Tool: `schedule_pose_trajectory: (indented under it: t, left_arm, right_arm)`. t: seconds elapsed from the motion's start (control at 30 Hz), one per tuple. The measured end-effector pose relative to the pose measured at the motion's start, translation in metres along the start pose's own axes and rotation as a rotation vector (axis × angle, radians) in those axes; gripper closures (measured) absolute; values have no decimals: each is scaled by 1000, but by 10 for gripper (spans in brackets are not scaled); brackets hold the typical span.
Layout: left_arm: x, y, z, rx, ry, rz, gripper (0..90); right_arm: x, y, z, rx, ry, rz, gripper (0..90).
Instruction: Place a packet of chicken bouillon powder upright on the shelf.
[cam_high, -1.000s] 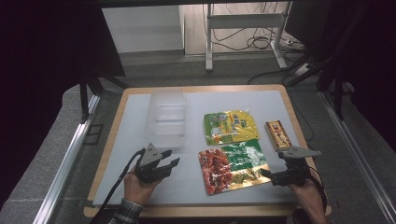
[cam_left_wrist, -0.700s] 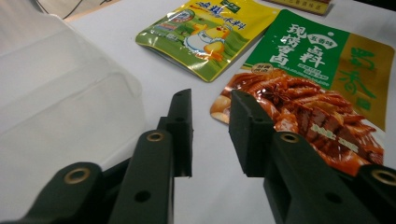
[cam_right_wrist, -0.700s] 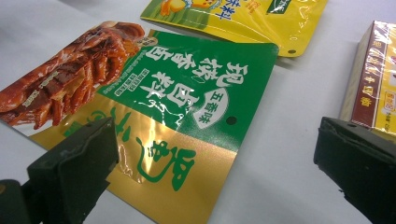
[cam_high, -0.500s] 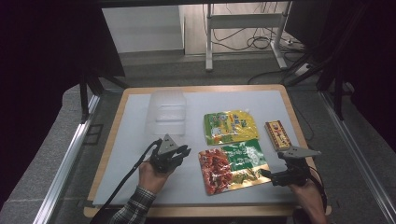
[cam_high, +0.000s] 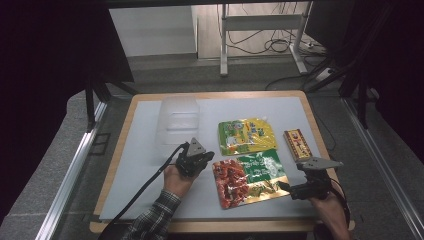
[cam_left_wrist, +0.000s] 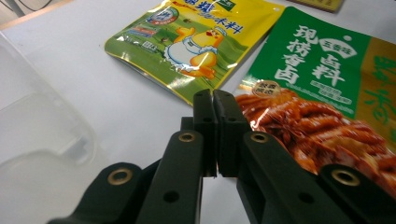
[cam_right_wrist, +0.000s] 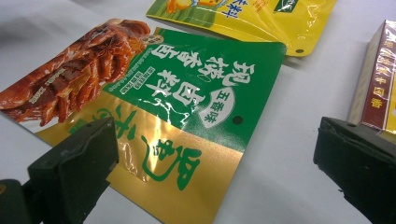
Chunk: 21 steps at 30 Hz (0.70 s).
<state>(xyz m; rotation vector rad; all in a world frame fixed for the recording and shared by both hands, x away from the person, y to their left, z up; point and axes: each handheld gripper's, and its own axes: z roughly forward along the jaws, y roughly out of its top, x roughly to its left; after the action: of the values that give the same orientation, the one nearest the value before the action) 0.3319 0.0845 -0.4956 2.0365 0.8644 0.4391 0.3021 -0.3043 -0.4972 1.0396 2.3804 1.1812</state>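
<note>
High view: we see the left gripper (cam_high: 200, 159) over the white table mat (cam_high: 140, 170), just left of the red-and-green sauce pouch (cam_high: 250, 176). Against the frame one second ago, this gripper has travelled from the near-left part of the mat up and to the right, toward the pouch; half a second ago it was already most of the way there. The clear plastic container (cam_high: 176, 122) stands just beyond it. The right gripper (cam_high: 295, 190) sits at the pouch's near-right corner, in the same place as in both earlier frames. The yellow pouch (cam_high: 246, 135) lies beyond the red-and-green pouch, their edges close together, and the brown box (cam_high: 297, 144) lies to the right of both. None of these items has shifted.

Left gripper view: we see the left gripper (cam_left_wrist: 214, 100) with its jaws pressed together and nothing between them. Its tip hangs over bare mat right beside the red edge of the sauce pouch (cam_left_wrist: 327, 88). The yellow pouch (cam_left_wrist: 196, 42) lies farther off, and the container (cam_left_wrist: 37, 135) is at the left.

Right gripper view: we see the right gripper (cam_right_wrist: 215, 154) with its jaws spread wide. The gold-and-green end of the sauce pouch (cam_right_wrist: 187, 116) lies flat on the mat between them. The box (cam_right_wrist: 378, 98) is beside the right-hand jaw.
</note>
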Motion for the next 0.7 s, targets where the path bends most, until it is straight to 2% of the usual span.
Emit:
schedule_pose_trajectory:
  t: [0.37, 0.53, 0.7]
  left_arm:
    - [1, 10, 33, 34, -22, -14, 897]
    - [-1, 13, 47, 29, 13, -12, 899]
    - [-1, 17, 62, 55, 42, -8, 899]
  right_arm:
    - [1, 1, 1, -1, 16, -4, 9]
    - [1, 1, 1, 7, 20, -2, 11]
    - [1, 0, 2, 13, 20, 3, 14]
